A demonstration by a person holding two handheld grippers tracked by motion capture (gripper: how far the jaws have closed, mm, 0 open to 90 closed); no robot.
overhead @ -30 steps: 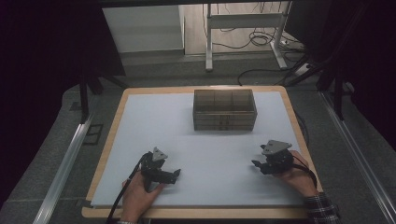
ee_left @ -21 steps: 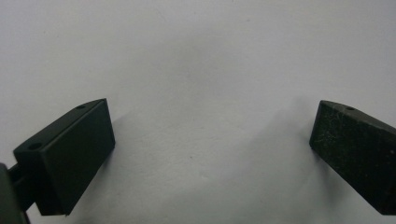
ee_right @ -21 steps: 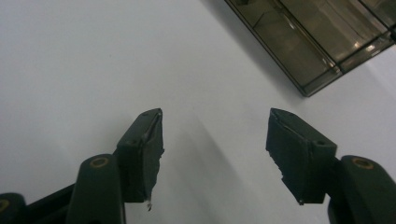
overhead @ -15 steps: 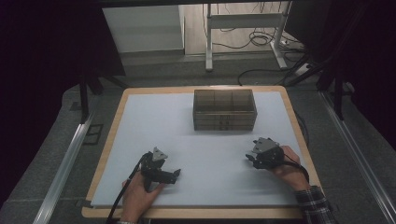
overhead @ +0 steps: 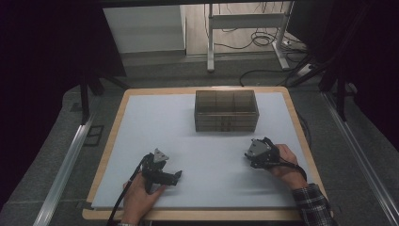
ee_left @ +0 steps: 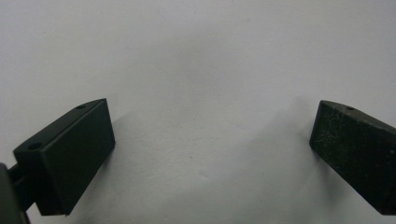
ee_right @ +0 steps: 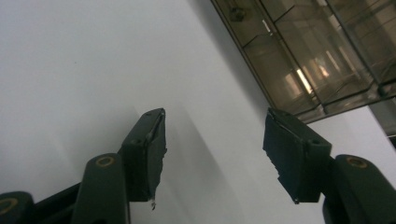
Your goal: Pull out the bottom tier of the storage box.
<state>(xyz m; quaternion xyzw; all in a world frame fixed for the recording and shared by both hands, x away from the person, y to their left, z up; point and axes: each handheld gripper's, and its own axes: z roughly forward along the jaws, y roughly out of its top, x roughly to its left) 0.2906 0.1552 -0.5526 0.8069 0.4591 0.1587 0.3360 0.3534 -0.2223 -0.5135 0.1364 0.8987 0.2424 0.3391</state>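
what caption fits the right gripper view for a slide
Open right gripper over the white mat, brown box ahead.

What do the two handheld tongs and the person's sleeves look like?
Both tongs, left and right, are black, each topped by a grey three-cornered plate and trailing a black cable. Their jaws are flat, blocky black pads. The right arm wears a dark plaid sleeve.

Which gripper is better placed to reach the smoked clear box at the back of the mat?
Probably the right gripper: it sits nearer the box, which shows ahead in its own view, jaws open. The left gripper, also open, lies farther back, facing bare mat.
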